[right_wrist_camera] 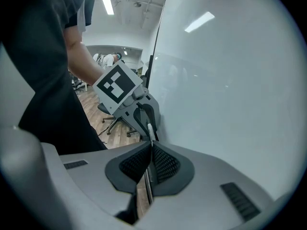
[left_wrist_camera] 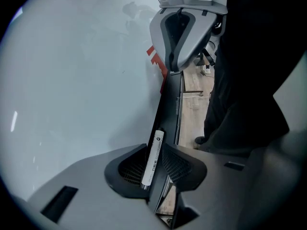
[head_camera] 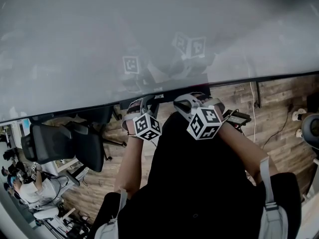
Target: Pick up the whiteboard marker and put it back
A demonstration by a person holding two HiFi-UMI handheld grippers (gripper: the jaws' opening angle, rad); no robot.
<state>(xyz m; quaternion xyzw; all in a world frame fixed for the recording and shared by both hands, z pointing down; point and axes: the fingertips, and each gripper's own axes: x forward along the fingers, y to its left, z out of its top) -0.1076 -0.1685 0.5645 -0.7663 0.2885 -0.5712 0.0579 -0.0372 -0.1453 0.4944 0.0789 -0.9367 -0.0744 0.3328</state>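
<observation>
Two grippers are up close to the bottom edge of a big whiteboard [left_wrist_camera: 72,80]. The left gripper [left_wrist_camera: 156,150] has its jaws shut tight on a white marker [left_wrist_camera: 152,164]. The marker sticks out past the jaw tips, with small dark print along its side. Its far end is right by the dark tray [left_wrist_camera: 171,107] that runs under the board, but I cannot tell if it touches the tray. The right gripper [right_wrist_camera: 150,144] is just beside the left one and points at it. Its jaws are pressed together with nothing between them. From above, both cubes with the black and white squares sit side by side in front of the person's black shirt [head_camera: 199,183]. A black chair [head_camera: 65,143] stands on the wood floor [head_camera: 279,113] off to the left.
</observation>
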